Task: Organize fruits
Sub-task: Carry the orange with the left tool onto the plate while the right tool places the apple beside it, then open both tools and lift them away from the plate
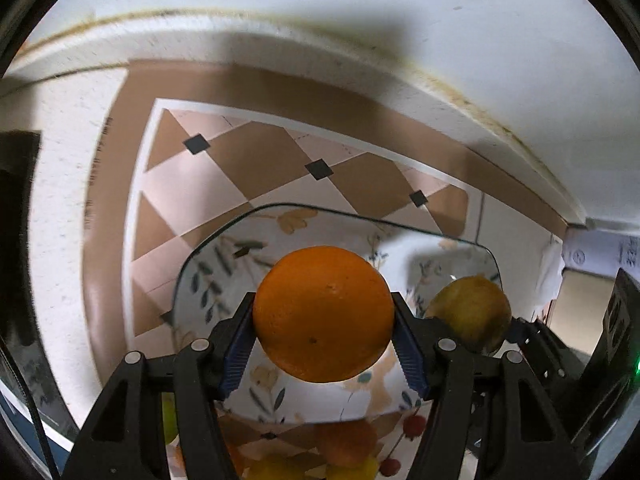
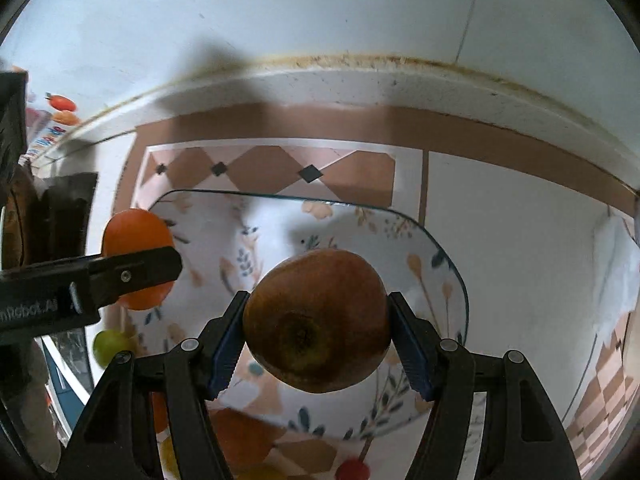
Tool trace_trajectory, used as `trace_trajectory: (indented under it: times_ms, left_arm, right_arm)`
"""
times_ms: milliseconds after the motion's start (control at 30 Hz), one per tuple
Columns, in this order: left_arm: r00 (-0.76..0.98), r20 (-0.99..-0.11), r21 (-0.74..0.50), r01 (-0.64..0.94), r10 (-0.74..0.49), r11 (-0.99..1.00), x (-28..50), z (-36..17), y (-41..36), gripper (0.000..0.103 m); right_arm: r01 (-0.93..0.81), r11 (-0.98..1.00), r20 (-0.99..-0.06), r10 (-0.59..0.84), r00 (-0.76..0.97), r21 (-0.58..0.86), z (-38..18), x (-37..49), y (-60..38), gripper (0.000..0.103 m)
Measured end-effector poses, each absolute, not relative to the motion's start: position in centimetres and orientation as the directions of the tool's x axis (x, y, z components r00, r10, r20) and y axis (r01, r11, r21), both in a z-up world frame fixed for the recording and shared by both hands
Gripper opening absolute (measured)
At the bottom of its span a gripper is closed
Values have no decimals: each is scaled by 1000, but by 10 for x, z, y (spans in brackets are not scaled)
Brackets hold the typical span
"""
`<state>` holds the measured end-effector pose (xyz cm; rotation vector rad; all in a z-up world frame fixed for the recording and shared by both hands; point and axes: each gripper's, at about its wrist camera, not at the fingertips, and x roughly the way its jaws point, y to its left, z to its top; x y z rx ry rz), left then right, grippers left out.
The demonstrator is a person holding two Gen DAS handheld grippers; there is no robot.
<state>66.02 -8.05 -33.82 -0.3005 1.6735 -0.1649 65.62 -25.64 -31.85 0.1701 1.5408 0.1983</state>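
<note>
My left gripper (image 1: 323, 304) is shut on an orange (image 1: 324, 314), its blue pads pressing both sides. It hangs above a floral plate (image 1: 208, 280) with a clear rim. In the right wrist view my right gripper (image 2: 318, 302) is shut on a brownish-red apple (image 2: 316, 320), held over the same plate (image 2: 440, 276). That apple (image 1: 470, 312) shows to the right in the left wrist view. The left gripper's fingers (image 2: 136, 270) and its orange (image 2: 136, 232) show at the left of the right wrist view.
The plate rests on a tan diamond-patterned mat (image 1: 224, 168) on a white counter by a wall ledge (image 2: 360, 80). More fruit lies near the plate's front edge: an orange one (image 2: 240, 440), a green one (image 2: 110, 346) and red cherries (image 1: 414, 426). Dark objects (image 1: 16, 216) stand left.
</note>
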Motion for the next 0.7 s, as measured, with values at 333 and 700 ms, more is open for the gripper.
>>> trace_trajectory:
  times_ms: [333, 700]
  left_arm:
    - [-145, -957, -238, -104, -251, 966, 667, -352, -88, 61]
    - [-124, -976, -166, -94, -177, 982, 669, -343, -99, 86]
  right_arm:
    - [-61, 966, -968, 247, -40, 249, -338, 673, -249, 70]
    - [-16, 959, -958, 280, -65, 281, -335, 677, -258, 87]
